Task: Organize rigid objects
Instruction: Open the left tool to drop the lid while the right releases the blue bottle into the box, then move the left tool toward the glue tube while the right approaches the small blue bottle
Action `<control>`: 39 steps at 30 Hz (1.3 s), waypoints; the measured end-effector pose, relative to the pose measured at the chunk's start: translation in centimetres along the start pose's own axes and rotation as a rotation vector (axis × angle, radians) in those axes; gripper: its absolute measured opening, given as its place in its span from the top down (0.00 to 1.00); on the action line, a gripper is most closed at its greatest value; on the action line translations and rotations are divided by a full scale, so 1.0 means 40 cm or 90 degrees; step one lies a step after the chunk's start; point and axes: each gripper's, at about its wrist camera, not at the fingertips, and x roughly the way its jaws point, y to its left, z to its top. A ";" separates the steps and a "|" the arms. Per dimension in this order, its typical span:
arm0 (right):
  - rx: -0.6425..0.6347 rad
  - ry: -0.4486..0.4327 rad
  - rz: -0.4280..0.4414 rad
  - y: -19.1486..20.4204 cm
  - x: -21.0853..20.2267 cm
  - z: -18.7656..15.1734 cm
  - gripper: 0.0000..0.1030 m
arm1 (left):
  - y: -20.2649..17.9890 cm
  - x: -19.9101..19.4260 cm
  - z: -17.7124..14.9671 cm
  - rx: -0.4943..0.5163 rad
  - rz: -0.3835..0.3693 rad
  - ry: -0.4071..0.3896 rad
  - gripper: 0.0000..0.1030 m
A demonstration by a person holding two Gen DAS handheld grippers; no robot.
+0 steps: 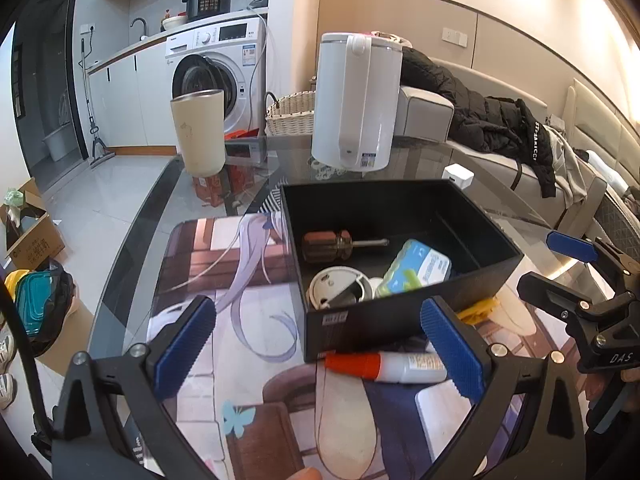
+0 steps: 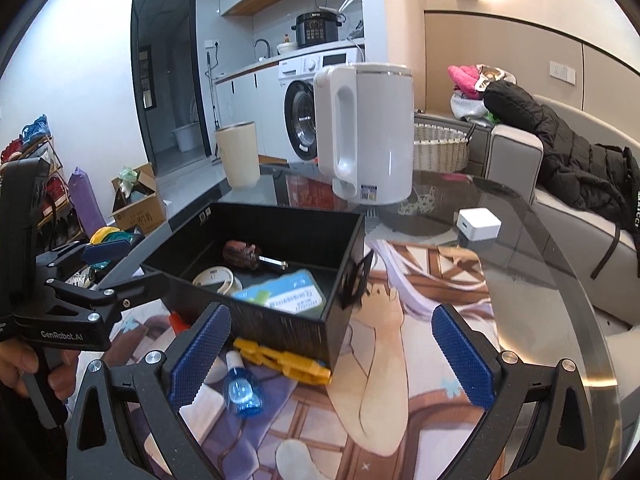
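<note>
Both grippers stand wide apart with nothing held. Left gripper (image 1: pixel 320 356) hangs over the picture mat (image 1: pixel 224 280) on the glass bench (image 1: pixel 132 240), and a glue bottle with an orange cap (image 1: pixel 384 366) lies on the mat between its blue pads, not touched by them. Right gripper (image 2: pixel 332 356) hangs over the same mat, just in front of the black box (image 2: pixel 280 320). A yellow clip (image 2: pixel 284 360) lies against the front wall of the box, and a small blue bottle (image 2: pixel 242 390) lies next to the clip, close to this gripper's left pad. Inside the box there is a screwdriver with a dark red handle (image 1: pixel 336 244), a white round lid (image 1: pixel 336 288), and a blue and green pack (image 1: pixel 416 266). The screwdriver lies near the back, the lid and the pack lie near the front wall, side by side. Behind the box stand a white kettle (image 1: pixel 356 100) and a cream cup (image 1: pixel 198 132), both upright on the bench. A small white cube (image 2: pixel 478 222) sits on the glass to the right of the box, well apart from it. A hand (image 2: pixel 24 364) grips the left tool at the edge of the right view.
</note>
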 end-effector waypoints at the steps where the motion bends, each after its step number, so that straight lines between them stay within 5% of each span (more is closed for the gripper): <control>1: 0.001 0.007 0.002 0.000 0.002 -0.005 0.01 | -0.001 0.000 -0.001 0.000 -0.001 0.003 0.00; 27: -0.019 0.162 0.013 0.063 0.094 -0.090 0.01 | -0.007 0.024 -0.061 0.014 -0.010 0.075 0.00; 39: 0.024 0.194 -0.023 0.005 0.111 -0.101 0.01 | -0.018 0.035 -0.058 0.024 -0.011 0.085 0.00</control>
